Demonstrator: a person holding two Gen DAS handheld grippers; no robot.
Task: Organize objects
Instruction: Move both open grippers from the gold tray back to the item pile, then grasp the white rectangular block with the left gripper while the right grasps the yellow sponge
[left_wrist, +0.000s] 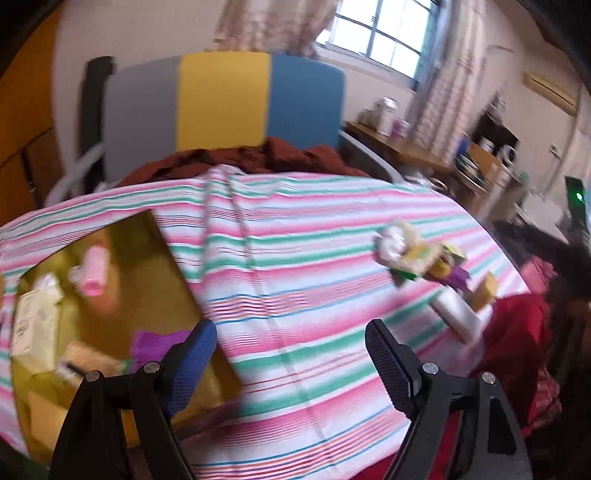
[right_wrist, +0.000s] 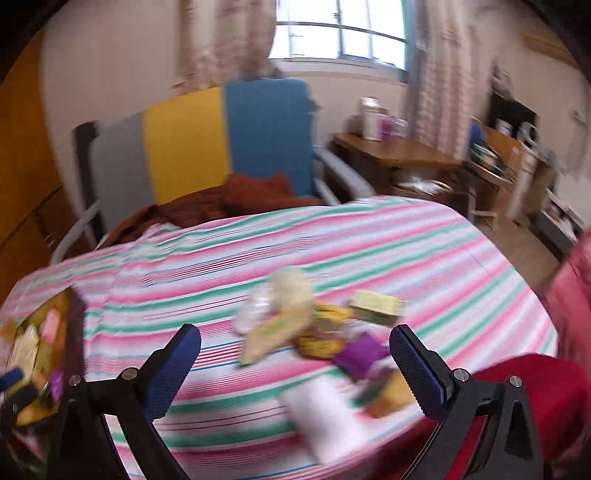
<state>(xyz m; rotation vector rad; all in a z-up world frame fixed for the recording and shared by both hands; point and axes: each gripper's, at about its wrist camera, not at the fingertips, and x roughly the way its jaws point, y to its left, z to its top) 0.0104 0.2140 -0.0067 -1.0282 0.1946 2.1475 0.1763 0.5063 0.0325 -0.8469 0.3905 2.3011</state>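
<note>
I see a wide bare run of striped tabletop (left_wrist: 295, 266) between the yellow box (left_wrist: 110, 295) on the left and the heap of packets (right_wrist: 317, 325) on the right. Far off, a rumpled brown cloth (left_wrist: 240, 155) blocks the chair (left_wrist: 221, 99) side.

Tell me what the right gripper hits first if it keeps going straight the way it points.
Probably the loose pile of small packets on the striped cloth: it lies between the open fingers of the right gripper, just ahead. The picture is blurred, so depth is uncertain; the white packet nearer the camera may come first.
</note>
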